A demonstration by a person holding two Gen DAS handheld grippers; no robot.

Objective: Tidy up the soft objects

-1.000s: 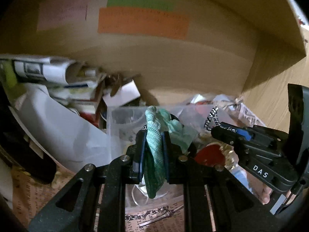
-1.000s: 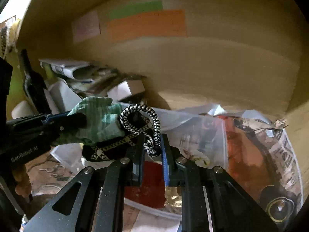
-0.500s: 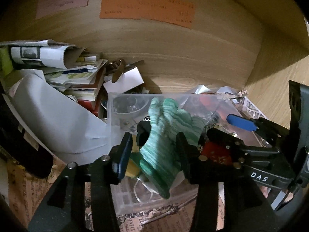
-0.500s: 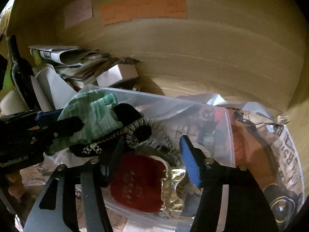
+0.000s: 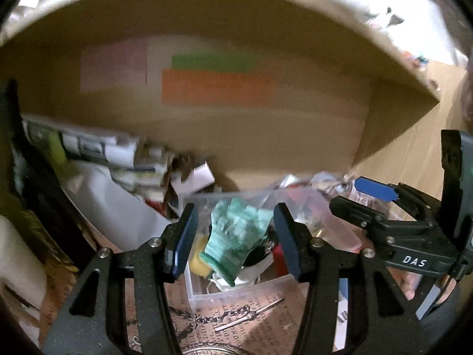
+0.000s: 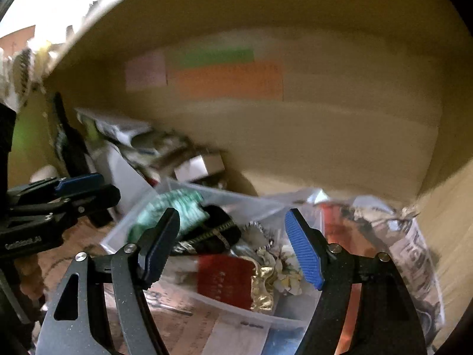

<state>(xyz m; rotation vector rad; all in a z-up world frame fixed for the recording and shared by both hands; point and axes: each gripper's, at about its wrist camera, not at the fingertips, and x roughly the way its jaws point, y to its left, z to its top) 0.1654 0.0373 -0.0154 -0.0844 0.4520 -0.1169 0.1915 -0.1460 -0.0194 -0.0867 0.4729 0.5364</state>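
Note:
A green knitted glove [image 5: 236, 236] lies in a clear plastic bin [image 5: 236, 294] on top of other items. It also shows in the right wrist view [image 6: 174, 210], beside a black-and-white patterned band [image 6: 212, 233] in the same bin [image 6: 236, 307]. My left gripper [image 5: 233, 236] is open, hovering above the glove without touching it. My right gripper [image 6: 233, 245] is open and empty above the bin. Each gripper shows in the other's view, the right one [image 5: 366, 204] and the left one [image 6: 85, 189].
A red card [image 6: 224, 275] and gold foil [image 6: 263, 284] lie in the bin. Stacked papers and rolled newspapers [image 5: 97, 151] stand left of it. A plastic bag with red contents [image 6: 369, 236] lies to the right. A wooden back wall [image 5: 236, 136] with coloured notes stands behind.
Both grippers opened and let go: the green glove and the patterned band dropped into the bin. Both grippers have since pulled back and up from the bin.

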